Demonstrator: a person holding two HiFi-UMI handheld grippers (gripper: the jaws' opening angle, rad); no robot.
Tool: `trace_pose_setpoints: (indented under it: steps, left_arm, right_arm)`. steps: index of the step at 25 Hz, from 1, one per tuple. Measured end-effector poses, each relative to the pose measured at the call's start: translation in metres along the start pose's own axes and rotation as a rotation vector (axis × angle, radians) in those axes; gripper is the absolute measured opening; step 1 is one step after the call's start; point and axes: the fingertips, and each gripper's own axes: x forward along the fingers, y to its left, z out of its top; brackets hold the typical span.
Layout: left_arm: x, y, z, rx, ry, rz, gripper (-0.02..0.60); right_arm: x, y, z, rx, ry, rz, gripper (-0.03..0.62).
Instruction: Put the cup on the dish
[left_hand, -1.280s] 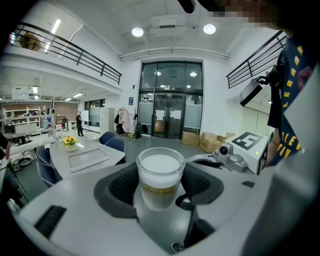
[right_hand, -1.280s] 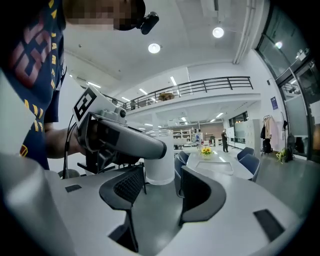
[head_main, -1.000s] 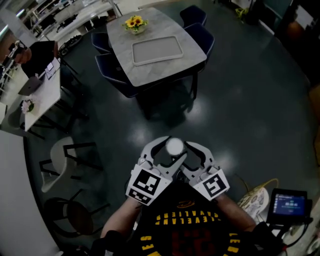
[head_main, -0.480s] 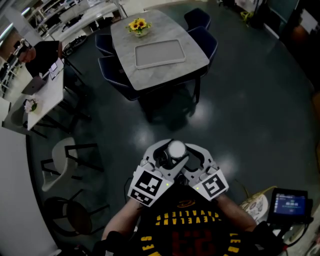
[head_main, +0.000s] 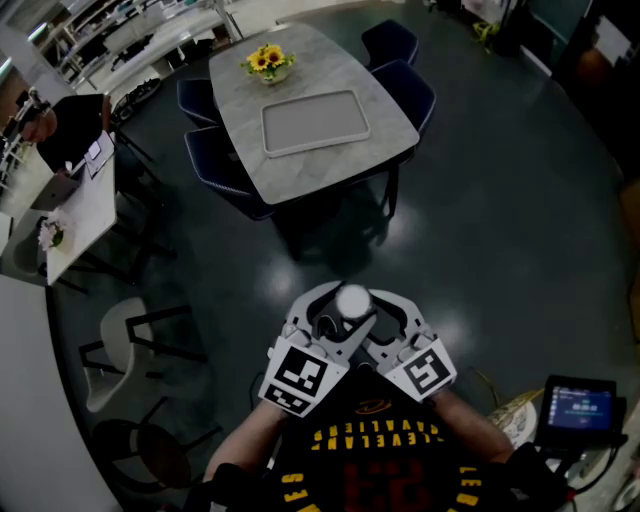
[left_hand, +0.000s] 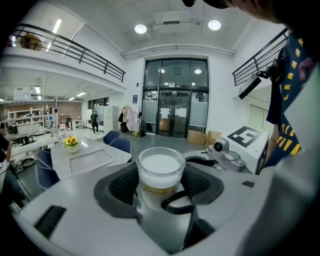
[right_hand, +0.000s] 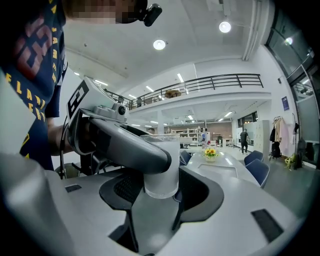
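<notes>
A clear cup with a white filling and a pale band is held close in front of the person's body, over the dark floor. The left gripper and the right gripper both close on it from opposite sides. In the left gripper view the cup stands upright between the black pads. In the right gripper view the cup is partly covered by the left gripper's grey finger. A flat grey tray lies on the far grey table.
A pot of yellow flowers stands at the table's far end. Dark blue chairs ring the table. White tables and a seated person are at the left, with chairs nearer. A small screen sits at lower right.
Both grippers and the cup keep the same pose in front of the body. The head view has drifted a little, so the table and the left-hand furniture sit slightly differently in frame.
</notes>
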Motion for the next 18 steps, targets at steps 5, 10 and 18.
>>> trace_pose_setpoints:
  steps: [5, 10, 18]
  left_arm:
    - [0.012, 0.047, 0.007, 0.038, 0.006, 0.011, 0.265]
    - [0.018, 0.092, 0.01, 0.038, 0.0, -0.01, 0.265]
    - [0.023, 0.148, 0.01, 0.031, -0.012, -0.038, 0.265]
  right_arm:
    - [0.045, -0.025, 0.008, 0.001, 0.005, -0.012, 0.218]
    - [0.087, -0.041, 0.012, 0.001, 0.023, -0.025, 0.218]
    - [0.141, -0.058, 0.015, 0.003, 0.054, -0.05, 0.218]
